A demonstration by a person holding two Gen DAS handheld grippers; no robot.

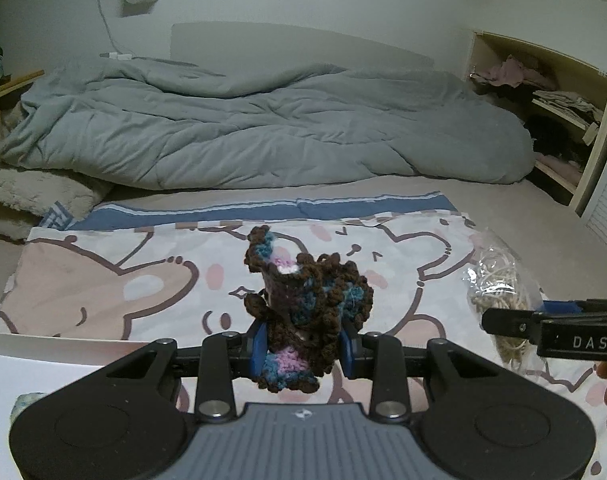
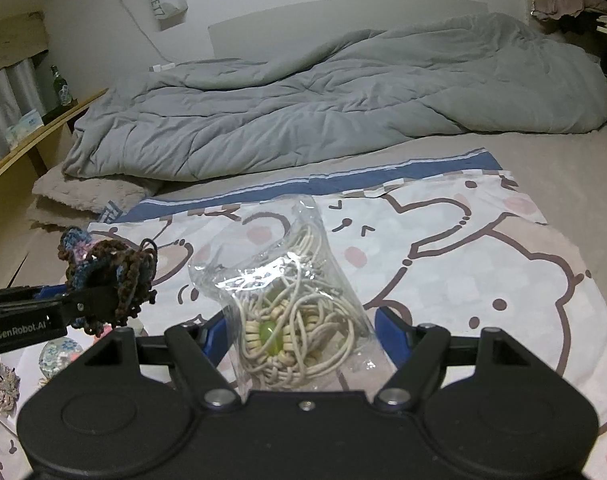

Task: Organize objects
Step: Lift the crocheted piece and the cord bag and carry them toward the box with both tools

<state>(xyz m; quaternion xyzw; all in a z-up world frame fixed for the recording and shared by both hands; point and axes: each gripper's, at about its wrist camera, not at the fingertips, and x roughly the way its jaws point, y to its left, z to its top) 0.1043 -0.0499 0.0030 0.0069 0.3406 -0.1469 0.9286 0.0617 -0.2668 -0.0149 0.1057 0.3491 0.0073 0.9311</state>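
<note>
Left gripper (image 1: 303,350) — jaws drawn fully together on a crocheted piece (image 1: 303,304) of brown, teal and pink yarn, which stands up out of the blue pads and hangs clear above the cartoon-print sheet (image 1: 103,280). Right gripper (image 2: 303,332) stands about half open around a clear plastic bag (image 2: 287,280) of cream cord and wooden beads with a green bead at its middle. The left blue pad touches the film; whether the right pad presses it cannot be told, though the bag appears lifted between the jaws.

Handling, as judged from these views: the crocheted piece is light, soft and compressible, so it yields under the pads and grips well through its rough texture — but its loose loops and frilled edge may snag on a jaw tip when released. The densest part, the body near the pink patch, looks the best hold. The bag is light also, yet its film is smooth and crinkled, likely slippery, and the contents shift freely inside. A hold across the bulk of coiled cord, not on the empty upper film, should keep it from sliding out. Neither thing seems fragile, though the beads could knock if dropped.

Behind both lie a rumpled grey duvet (image 1: 263,128) and open shelves (image 1: 563,92) with clothing.
</note>
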